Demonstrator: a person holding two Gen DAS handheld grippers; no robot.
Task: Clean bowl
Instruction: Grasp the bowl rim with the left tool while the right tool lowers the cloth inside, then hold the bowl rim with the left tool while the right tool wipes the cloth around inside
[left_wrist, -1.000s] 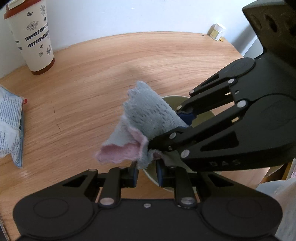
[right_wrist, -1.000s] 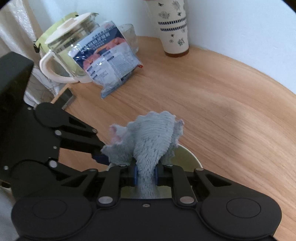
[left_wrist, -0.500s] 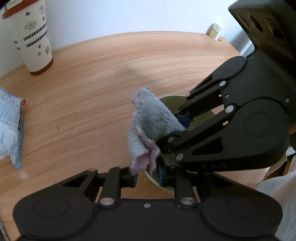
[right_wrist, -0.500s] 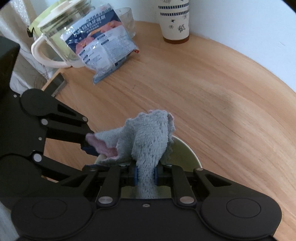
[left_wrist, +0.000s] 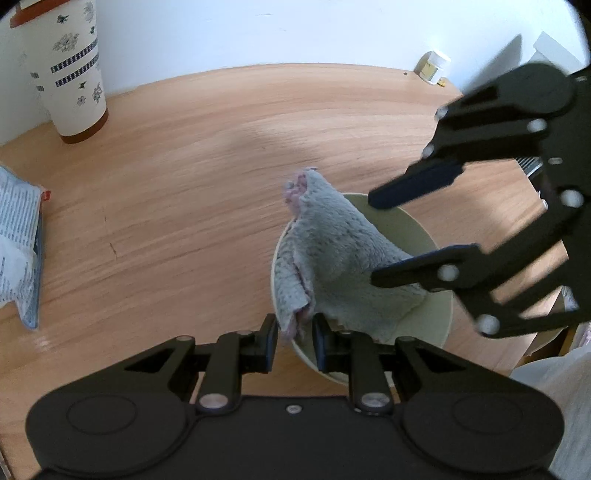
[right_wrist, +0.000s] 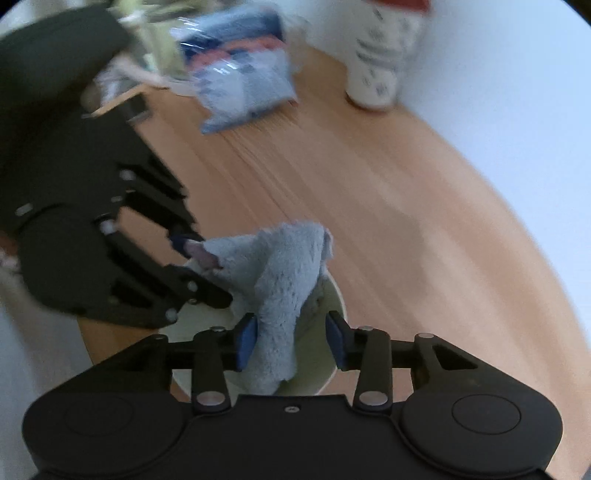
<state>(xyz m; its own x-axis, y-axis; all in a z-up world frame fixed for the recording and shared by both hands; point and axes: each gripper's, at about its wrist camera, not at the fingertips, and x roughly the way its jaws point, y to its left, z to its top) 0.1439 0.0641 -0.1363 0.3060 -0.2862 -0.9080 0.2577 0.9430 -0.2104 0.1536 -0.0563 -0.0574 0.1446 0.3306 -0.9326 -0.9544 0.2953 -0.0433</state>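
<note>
1. While the right gripper (right_wrist: 291, 338) is opening its jaws, the grey cloth (left_wrist: 340, 266) sits loose between them; the left blue pad (right_wrist: 246, 338) may brush the pile, the right pad stands clear, so nothing is pinched on this side.
2. Left gripper (left_wrist: 294, 343) is closed down on the near rim of the bowl (left_wrist: 413, 236), one pad outside the wall, one inside, with a pink-backed corner of the cloth hanging in the gap. Whether that corner is also clamped, can't tell.
3. Bowl location: pale green, on the wooden table (left_wrist: 184, 184), near its front edge, right under both grippers. Cloth is draped in it, one peak sticking up over the far rim.
4. Step in hand, my read: releasing the cloth after a wipe pass, probably to regrip or finish.
5. To do it well: let the right jaws spread fully before pulling away, so the fuzzy pile doesn't snag a pad and drag the cloth out.
6. Keep the left grip steady on the rim; bowl looks light and could tip or slide.
7. If regripping, take the bunched middle, not a thin corner, so the cloth presses the bowl wall.
8. Right view is motion-blurred; tumbler (left_wrist: 70, 70) and packet (left_wrist: 18, 243) are well apart, no collision risk.
</note>
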